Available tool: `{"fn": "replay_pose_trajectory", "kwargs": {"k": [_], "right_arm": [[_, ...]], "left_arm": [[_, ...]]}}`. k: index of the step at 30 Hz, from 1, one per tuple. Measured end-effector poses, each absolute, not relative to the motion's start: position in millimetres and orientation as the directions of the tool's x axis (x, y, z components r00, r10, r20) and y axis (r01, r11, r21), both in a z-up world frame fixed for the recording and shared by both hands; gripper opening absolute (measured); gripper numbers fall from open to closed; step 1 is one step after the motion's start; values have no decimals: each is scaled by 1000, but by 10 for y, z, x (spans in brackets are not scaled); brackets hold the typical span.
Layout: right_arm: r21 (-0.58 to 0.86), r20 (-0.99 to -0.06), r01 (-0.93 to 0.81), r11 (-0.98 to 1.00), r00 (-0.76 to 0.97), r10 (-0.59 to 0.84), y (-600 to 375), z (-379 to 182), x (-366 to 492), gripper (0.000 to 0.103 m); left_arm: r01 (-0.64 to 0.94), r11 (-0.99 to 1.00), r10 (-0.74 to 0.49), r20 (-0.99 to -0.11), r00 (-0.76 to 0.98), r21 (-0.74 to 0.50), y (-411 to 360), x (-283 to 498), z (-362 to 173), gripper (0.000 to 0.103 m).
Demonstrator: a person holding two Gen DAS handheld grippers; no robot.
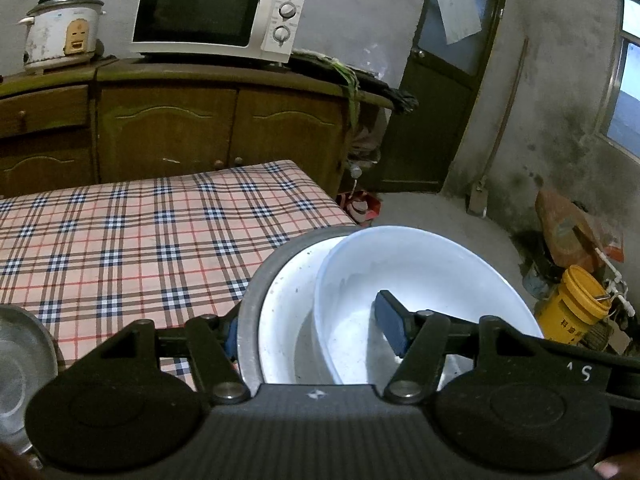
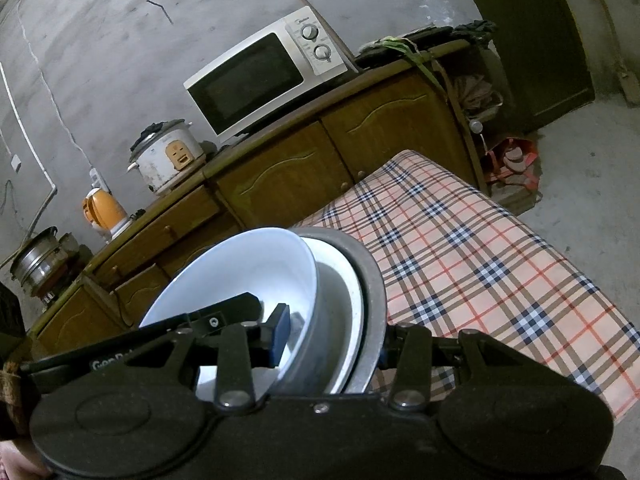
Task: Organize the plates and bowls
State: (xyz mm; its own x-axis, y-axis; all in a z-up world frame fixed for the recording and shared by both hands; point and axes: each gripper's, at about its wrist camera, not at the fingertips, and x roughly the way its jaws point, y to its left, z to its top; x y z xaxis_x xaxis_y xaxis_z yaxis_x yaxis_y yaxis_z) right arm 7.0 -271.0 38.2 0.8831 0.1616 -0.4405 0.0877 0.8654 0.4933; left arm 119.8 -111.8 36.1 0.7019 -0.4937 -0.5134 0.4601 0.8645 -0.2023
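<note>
Left wrist view has the left gripper (image 1: 316, 336) clamped across a nested stack: one finger sits inside the white bowl (image 1: 420, 272), the other outside the grey-rimmed metal plate (image 1: 256, 300) that cradles it, with a white dish (image 1: 288, 312) sandwiched between. Right wrist view shows the right gripper (image 2: 332, 344) gripping the same stack from the opposite side, its blue pad inside the bowl and its other finger behind the plate's rim, so both grippers pinch the tilted bundle together and hold it above the near edge of the bench (image 1: 140, 232), which wears a plaid cloth. At the lower left edge of the left view lies another metal plate (image 1: 20, 364) on the cloth. Beyond the bench stands a wooden cabinet (image 1: 168, 128) carrying a microwave (image 1: 216, 16) and a rice cooker (image 1: 60, 32); a yellow bucket (image 1: 576, 300) sits on the floor to the right. By my reading, the stack is gathered and being carried, so the placing step is in hand. Next it wants levelling and lowering onto the cloth, both grippers easing down together so the bowl does not slide out, then releasing.
</note>
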Motion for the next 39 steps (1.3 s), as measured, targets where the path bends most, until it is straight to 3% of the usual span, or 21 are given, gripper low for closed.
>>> {"fn": "replay_pose_trajectory", "kwargs": {"k": [39], "right_arm": [[486,-448,43,873,870,206,-2495,368,174,51]], "left_arm": [[415,885,-461,-522,718,-211,-886,1154,390,65]]}}
